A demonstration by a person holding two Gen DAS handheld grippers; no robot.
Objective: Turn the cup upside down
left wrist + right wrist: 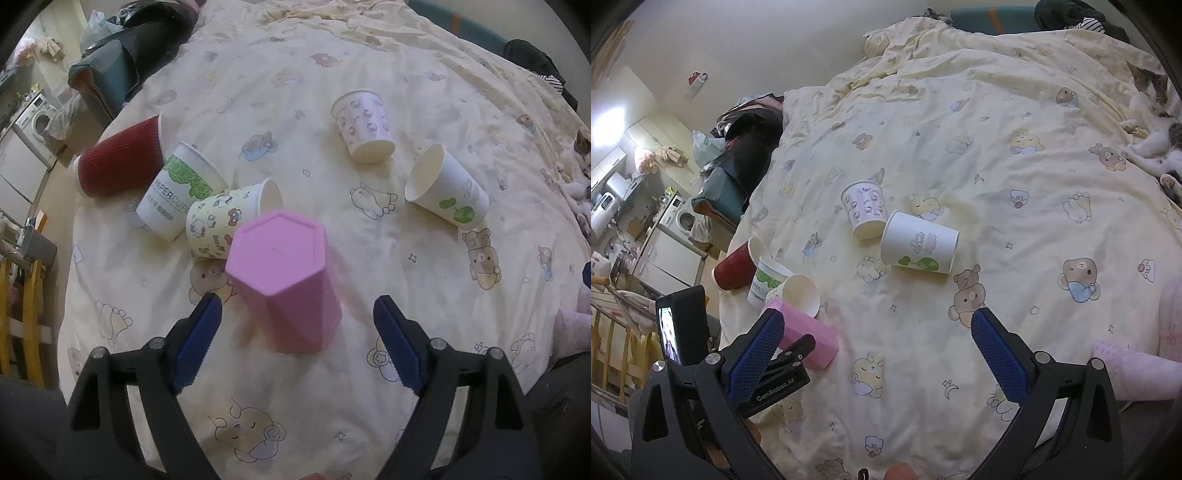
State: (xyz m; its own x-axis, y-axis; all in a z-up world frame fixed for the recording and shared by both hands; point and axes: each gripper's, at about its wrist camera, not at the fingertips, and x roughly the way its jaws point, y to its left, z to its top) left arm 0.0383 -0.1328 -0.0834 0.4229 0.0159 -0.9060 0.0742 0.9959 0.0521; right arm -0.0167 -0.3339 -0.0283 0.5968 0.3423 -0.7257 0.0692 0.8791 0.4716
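A pink hexagonal cup (pixel 286 280) stands upside down on the yellow bedspread (pixel 332 229), its flat base up. My left gripper (pixel 297 314) is open, its blue pads on either side of the cup's lower part without touching it. The pink cup also shows in the right wrist view (pixel 809 338), partly behind the left gripper's body. My right gripper (pixel 877 325) is open and empty above the bedspread (pixel 997 166), to the right of the cup.
Several paper cups lie on their sides: a red one (pixel 118 158), a green-leaf one (pixel 177 192), a cartoon one (pixel 225 218), a purple-print one (pixel 364 125), and a white one (pixel 443 184). A cat (pixel 1152 122) lies at far right. The bed edge falls away at left.
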